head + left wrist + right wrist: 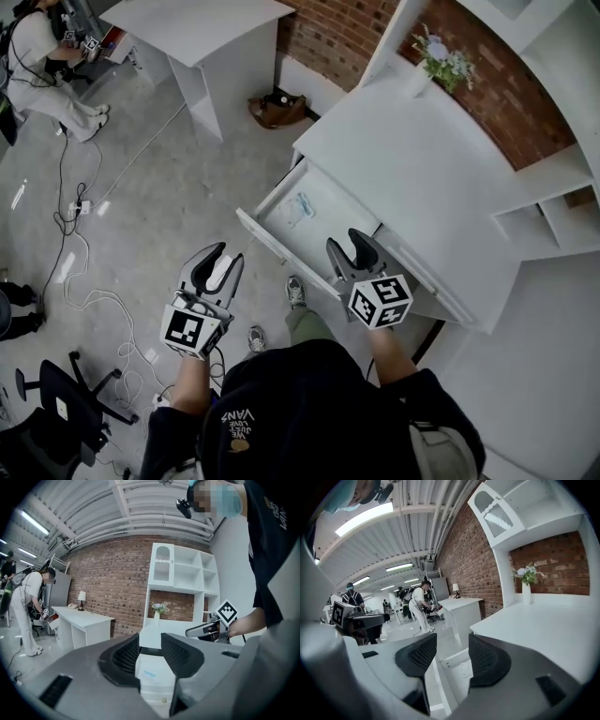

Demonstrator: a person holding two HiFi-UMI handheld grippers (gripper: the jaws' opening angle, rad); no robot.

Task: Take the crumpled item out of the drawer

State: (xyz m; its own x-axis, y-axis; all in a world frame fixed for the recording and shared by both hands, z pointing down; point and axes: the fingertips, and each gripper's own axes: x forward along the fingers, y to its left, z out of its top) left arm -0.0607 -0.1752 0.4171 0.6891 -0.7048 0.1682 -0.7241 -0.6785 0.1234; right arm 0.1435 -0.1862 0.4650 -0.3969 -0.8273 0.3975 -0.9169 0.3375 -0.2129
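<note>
The white drawer (272,202) stands pulled open from the white desk (422,159). On its floor lies a pale crumpled item (300,208) with blue marks, which also shows between the left jaws as the crumpled item (150,672). My left gripper (223,255) hovers open over the floor, short of the drawer front, holding nothing. At the drawer's near right corner my right gripper (344,242) is open and empty too. The left gripper (149,652) looks into the drawer. The right gripper (447,660) points along the drawer's side wall (457,667).
A vase of flowers (439,58) stands at the desk's back, beside white shelves (553,202). A brown bag (278,110) lies on the floor by another white table (202,37). Cables (75,244) trail left; a person (42,66) works far left. A black chair (56,403) stands near left.
</note>
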